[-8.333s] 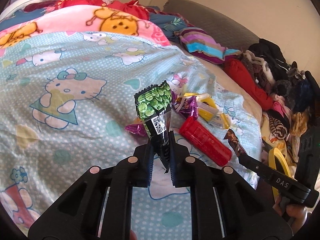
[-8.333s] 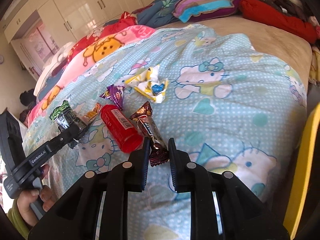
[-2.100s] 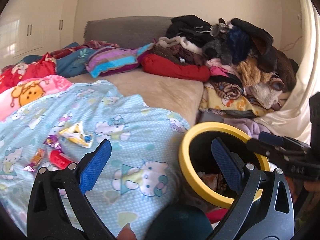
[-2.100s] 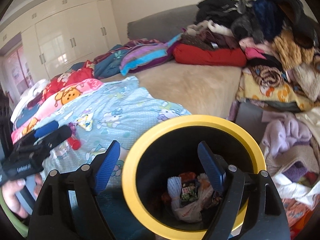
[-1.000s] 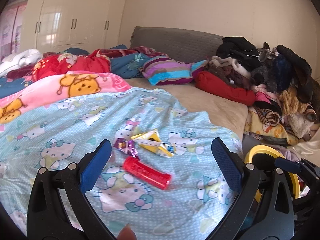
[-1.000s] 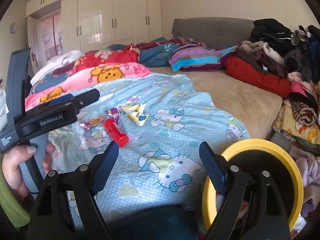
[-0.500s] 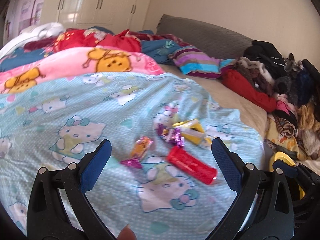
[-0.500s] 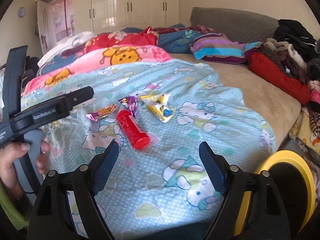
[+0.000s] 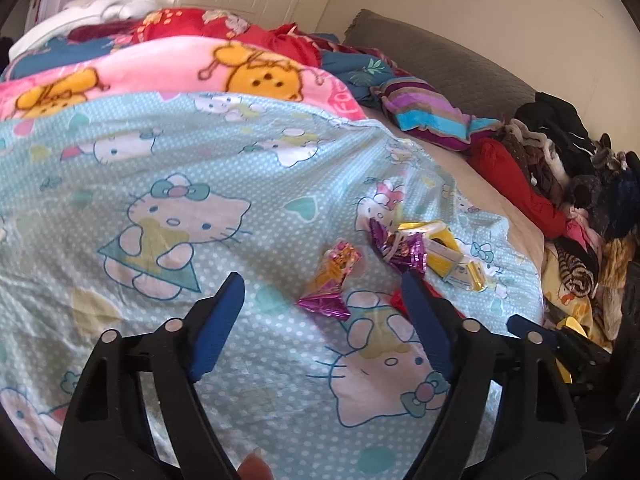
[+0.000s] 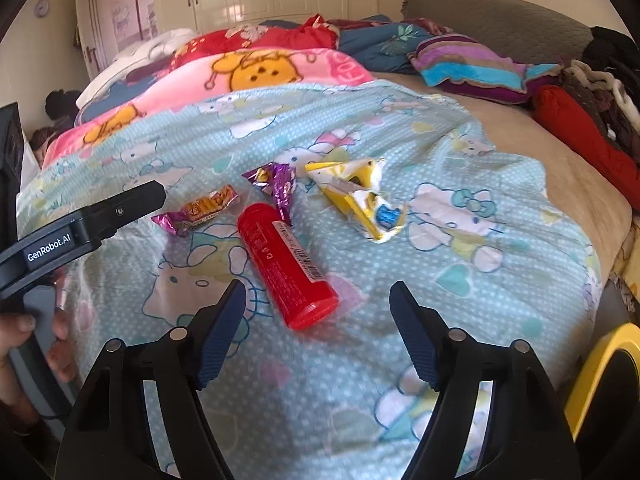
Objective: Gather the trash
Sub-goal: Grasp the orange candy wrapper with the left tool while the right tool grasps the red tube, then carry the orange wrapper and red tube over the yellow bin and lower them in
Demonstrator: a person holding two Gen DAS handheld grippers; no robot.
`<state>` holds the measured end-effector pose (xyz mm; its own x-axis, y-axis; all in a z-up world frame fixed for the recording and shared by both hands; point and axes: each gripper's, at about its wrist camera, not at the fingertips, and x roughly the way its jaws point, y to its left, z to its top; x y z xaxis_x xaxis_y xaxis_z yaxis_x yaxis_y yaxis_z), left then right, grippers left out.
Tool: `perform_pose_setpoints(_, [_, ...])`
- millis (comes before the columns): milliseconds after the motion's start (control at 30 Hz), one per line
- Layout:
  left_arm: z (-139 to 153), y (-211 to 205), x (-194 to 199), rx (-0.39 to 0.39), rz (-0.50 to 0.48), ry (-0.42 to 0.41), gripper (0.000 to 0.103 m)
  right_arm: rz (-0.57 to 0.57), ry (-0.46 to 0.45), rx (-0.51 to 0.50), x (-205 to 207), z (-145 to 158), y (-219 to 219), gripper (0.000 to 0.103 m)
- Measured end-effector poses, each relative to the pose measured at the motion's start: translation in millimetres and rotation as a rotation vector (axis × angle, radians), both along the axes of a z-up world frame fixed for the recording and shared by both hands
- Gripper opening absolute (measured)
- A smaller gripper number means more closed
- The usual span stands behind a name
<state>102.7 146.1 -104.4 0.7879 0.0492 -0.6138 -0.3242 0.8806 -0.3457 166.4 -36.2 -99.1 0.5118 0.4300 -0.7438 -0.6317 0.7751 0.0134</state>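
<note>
Left gripper (image 9: 320, 304): jaws parted wide, just narrowed, nothing grasped; the orange-and-pink candy wrapper (image 9: 332, 276) is framed between the fingers at picture centre, untouched. Right gripper (image 10: 316, 312): jaws likewise parted, just narrowed, empty; the red tube (image 10: 286, 266) is seen lying on the blue cartoon-cat sheet (image 10: 460, 280) at centre, its near end between the fingertips.

We see a wide bed (image 10: 516, 152) spread with a pale blue dotted sheet printed with cartoon cats (image 10: 400, 280). On the sheet lie a red plastic tube with a barcode label (image 10: 286, 268), an orange-and-magenta foil candy wrapper (image 10: 200, 210) to its left, a crumpled purple foil wrapper (image 10: 276, 186) just beyond it, and a torn yellow-and-white packet (image 10: 358, 196) to the right. Farther back lie a pink fleece blanket (image 10: 248, 70), a striped pillow (image 10: 476, 66) and a red bolster (image 10: 580, 136).
</note>
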Motion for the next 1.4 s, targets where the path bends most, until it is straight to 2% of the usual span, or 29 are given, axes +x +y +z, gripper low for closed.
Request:
perform_pose_setpoints(267, [-10.3,6.3,8.1,-0.065,0.009,0.014,0.057,-0.017,0.024,-0.015,12.0,-14.9,12.8,0.061])
perform_pose_setpoints(400, [-17.1,5.1,14.0,-0.089,0.001,0.031,0.057,-0.021,0.062,0.005,15.6,-19.9,11.4,0.047])
perform_pose_setpoints(467, [-20.2,5.4,15.8,-0.100,0.005,0.039,0.048,-0.017,0.067,0.009,12.9,-20.0,9.9,0.045])
perform_pose_setpoints(600, [-23.4,4.3,18.6,-0.107,0.000,0.050,0.040,-0.016,0.073,0.049,5.8,-13.9,1.4,0.041])
perform_pose_setpoints(733, [-24.0,3.7,18.3,-0.108,0.000,0.052,0.024,-0.015,0.081,0.110,-4.1,-1.9,-11.2,0.040])
perform_pose_setpoints(1000, [-13.0,-11.7,11.9,-0.080,-0.047,0.033,0.021,-0.027,0.077,0.169,-25.9,15.3,-42.0,0.039])
perform_pose_setpoints(1267, [16.0,-35.9,2.1,-0.020,-0.101,-0.021,0.021,-0.075,0.073,0.203,-38.1,25.3,-74.2,0.038])
perform_pose_setpoints(1400, [31.2,-47.4,0.4,-0.011,-0.130,-0.049,0.021,-0.113,0.101,0.244,-35.9,31.2,-92.4,0.038])
